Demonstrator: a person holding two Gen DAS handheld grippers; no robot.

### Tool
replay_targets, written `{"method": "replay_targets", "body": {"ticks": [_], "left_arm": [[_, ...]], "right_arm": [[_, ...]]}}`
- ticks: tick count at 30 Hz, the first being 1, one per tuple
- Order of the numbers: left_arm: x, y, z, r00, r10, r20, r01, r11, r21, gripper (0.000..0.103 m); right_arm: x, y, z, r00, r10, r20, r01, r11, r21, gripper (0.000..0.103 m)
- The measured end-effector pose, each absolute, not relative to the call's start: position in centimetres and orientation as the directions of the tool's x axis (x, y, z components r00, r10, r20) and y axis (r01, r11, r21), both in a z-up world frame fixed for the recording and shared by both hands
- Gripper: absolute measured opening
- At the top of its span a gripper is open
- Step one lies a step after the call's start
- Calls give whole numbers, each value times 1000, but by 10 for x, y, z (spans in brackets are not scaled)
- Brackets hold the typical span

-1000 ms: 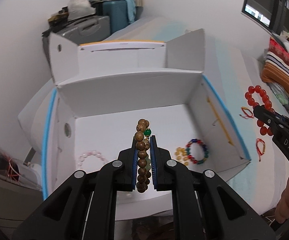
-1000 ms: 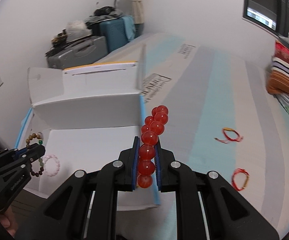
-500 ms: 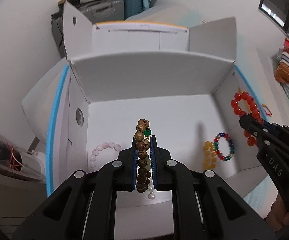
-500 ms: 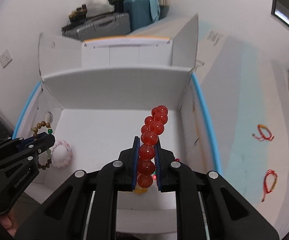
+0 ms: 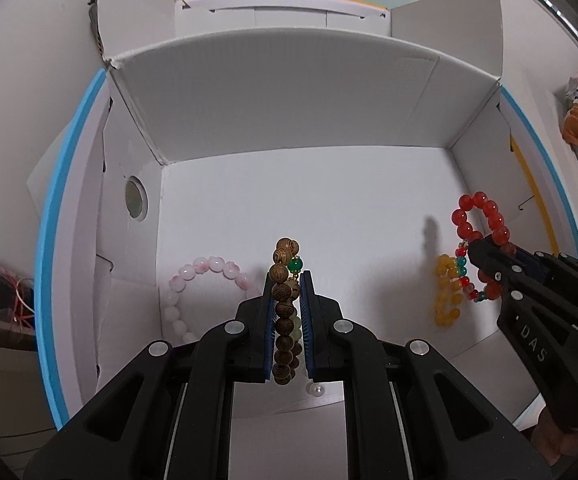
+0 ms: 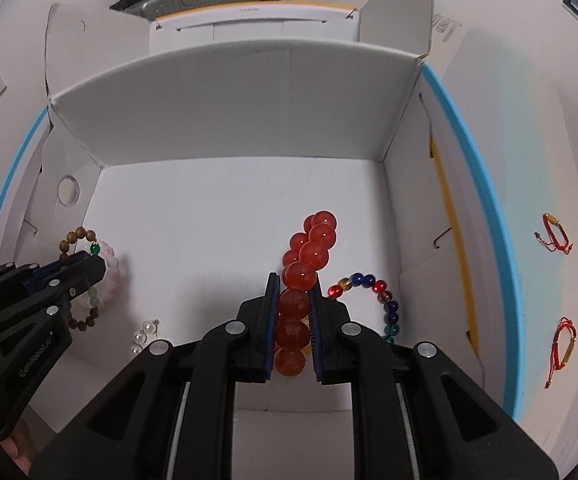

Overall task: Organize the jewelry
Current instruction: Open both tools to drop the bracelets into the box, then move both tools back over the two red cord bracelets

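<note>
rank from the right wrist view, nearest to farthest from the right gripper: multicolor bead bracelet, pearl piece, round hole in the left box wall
1. multicolor bead bracelet, just right of the right gripper
2. pearl piece, on the box floor to its left
3. round hole, far left, in the wall

A brown wooden-bead bracelet (image 5: 285, 312) with one green bead stands edge-on, clamped between the left gripper's (image 5: 287, 308) jaws above the white box (image 5: 289, 120). A red glass-bead bracelet (image 6: 303, 280) is pinched likewise in the right gripper (image 6: 294, 312). On the box floor lie a pink bracelet (image 5: 197, 292), a yellow one (image 5: 447, 292), a multicoloured one (image 6: 381, 300) and pearls (image 6: 145, 334). Two red cord bracelets (image 6: 555, 236) lie outside on the bed.
</note>
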State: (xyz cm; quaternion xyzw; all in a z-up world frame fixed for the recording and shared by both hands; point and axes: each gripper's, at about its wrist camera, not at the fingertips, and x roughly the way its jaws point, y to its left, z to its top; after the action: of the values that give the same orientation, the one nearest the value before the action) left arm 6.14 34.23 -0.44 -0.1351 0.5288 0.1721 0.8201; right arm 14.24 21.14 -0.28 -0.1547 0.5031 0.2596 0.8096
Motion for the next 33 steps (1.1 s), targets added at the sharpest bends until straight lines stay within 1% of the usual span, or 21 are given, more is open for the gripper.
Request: {"method": "replay_targets", "body": {"ticks": [8,9,10,11,13,14,15,16,17,18,19,20,22,27,31,33], "left_arm": [[63,341,-2,372,158,-915,-441,897,-24,13],[62,340,0,376,157,-913,-440,898,-27,14],[61,340,1,379,155,-912,-441,897,-31,22],[59,339,4,388,158,-908,-446,894,-35,27],[52,339,12,409,169,-897,-449,893,-36,46],[49,338,17,422,182,-888,-453,891,-33,50],[46,337,22,431,193,-881,-457,889,-29,57],[43,335,26,443,207,-872,-461,887,-24,66],[40,333,32,457,223,-861,-464,885,-17,69],[38,331,37,466,235,-853,-467,884,-12,75],[37,330,40,476,243,-845,-468,884,-9,81],[36,327,46,489,251,-836,-464,886,-6,83],[37,320,53,504,261,-824,-455,890,3,88],[41,294,71,539,268,-798,-432,902,11,96],[49,273,78,564,255,-785,-401,916,10,97],[56,258,82,573,243,-783,-383,924,6,97]], "right_arm": [[138,214,1,372,271,-888,-586,811,2,16],[137,214,3,374,274,-886,-588,809,3,22],[135,213,5,381,275,-883,-587,810,-1,28],[133,211,9,394,283,-874,-590,808,-4,31],[127,208,19,416,300,-858,-593,805,-6,45],[126,206,24,425,310,-850,-592,806,-1,47],[124,202,30,435,322,-841,-590,807,4,51],[124,200,35,444,329,-834,-587,809,6,57],[123,196,42,456,335,-824,-583,812,8,62],[122,192,48,472,338,-814,-575,818,7,70],[121,188,52,485,339,-806,-567,823,5,74],[121,183,58,504,337,-795,-557,831,-1,75],[123,175,66,525,331,-784,-543,840,-9,83],[128,140,84,582,312,-751,-495,869,-23,91],[133,108,96,621,287,-729,-443,896,-24,95],[136,90,100,632,277,-724,-423,906,-23,95]]}}
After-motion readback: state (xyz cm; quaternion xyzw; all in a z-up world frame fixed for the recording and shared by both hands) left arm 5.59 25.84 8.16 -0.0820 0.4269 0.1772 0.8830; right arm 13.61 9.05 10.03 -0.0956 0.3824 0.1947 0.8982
